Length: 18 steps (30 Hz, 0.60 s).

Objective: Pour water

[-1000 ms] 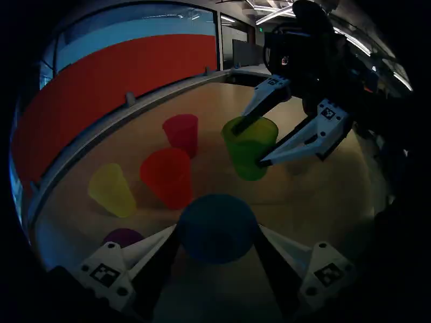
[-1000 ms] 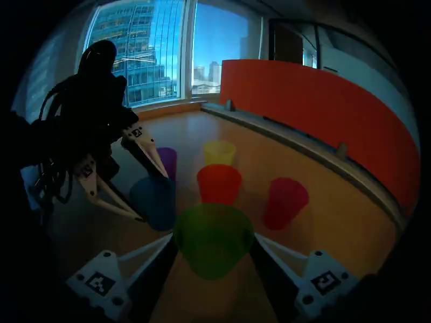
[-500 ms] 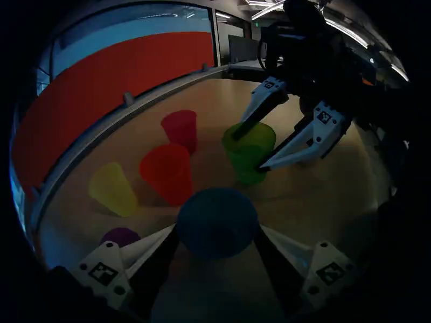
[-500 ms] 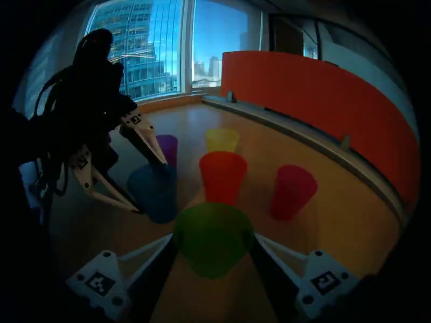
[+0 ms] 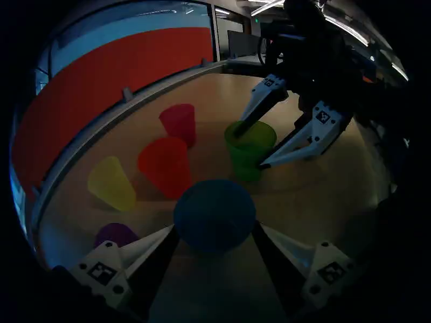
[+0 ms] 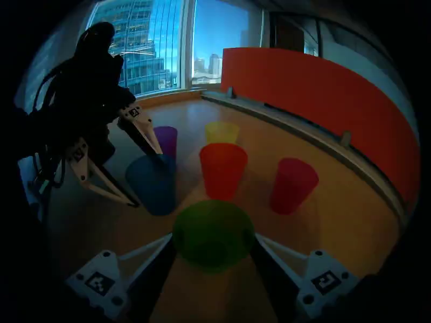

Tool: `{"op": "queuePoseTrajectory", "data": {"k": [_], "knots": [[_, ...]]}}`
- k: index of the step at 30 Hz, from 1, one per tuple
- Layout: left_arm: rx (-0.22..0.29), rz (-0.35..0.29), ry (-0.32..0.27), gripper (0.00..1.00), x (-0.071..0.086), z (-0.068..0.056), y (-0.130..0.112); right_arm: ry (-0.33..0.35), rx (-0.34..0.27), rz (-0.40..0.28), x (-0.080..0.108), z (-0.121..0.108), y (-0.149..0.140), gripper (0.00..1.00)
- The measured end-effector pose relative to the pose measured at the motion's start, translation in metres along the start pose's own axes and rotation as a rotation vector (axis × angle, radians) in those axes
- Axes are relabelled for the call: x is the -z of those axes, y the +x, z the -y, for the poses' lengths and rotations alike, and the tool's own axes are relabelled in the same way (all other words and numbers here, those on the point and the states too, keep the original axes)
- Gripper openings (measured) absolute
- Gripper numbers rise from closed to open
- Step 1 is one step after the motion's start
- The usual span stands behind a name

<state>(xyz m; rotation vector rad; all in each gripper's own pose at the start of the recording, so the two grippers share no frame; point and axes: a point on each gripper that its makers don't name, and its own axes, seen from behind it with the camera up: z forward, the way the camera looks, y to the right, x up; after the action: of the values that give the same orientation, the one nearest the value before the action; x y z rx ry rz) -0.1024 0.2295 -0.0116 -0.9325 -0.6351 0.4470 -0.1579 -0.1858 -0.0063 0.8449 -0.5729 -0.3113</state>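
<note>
My left gripper (image 5: 214, 229) is shut on a blue cup (image 5: 214, 212) right in front of its camera. Across the wooden table, my right gripper (image 5: 248, 148) is shut on a green cup (image 5: 249, 153), which stands upright at table level. In the right gripper view the green cup (image 6: 213, 232) sits between the right gripper's (image 6: 214, 241) fingers. To its left there, the left gripper (image 6: 147, 181) holds the blue cup (image 6: 152, 185). A dark-sleeved person holds both tools. Whether either cup holds water I cannot tell.
Loose cups stand between the two grippers: red (image 5: 164, 168), crimson (image 5: 179, 123), yellow (image 5: 110, 184) and purple (image 5: 115, 235). A raised rail (image 5: 124, 105) edges the table (image 5: 318, 188) below an orange wall panel (image 5: 108, 70). Windows (image 6: 145, 48) lie beyond the table's far end.
Both grippers keep hold of their cups. The green cup has come down a little and stands more upright. Both cameras now look more steeply down into their own cups.
</note>
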Motion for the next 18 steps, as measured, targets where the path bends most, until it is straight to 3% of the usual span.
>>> {"op": "queuePoseTrajectory", "data": {"k": [6,10,18], "knots": [[-0.005,0.014,-0.003,0.93,0.002,-0.002,-0.003,0.000,-0.007,0.003,0.002,0.001,-0.002,0.92],[-0.006,0.014,0.001,0.94,0.004,-0.001,-0.003,-0.004,-0.005,0.005,0.004,0.001,-0.003,1.00],[-0.004,-0.006,0.017,0.95,0.015,0.005,0.004,-0.007,-0.002,-0.007,0.013,0.003,0.003,1.00]]}}
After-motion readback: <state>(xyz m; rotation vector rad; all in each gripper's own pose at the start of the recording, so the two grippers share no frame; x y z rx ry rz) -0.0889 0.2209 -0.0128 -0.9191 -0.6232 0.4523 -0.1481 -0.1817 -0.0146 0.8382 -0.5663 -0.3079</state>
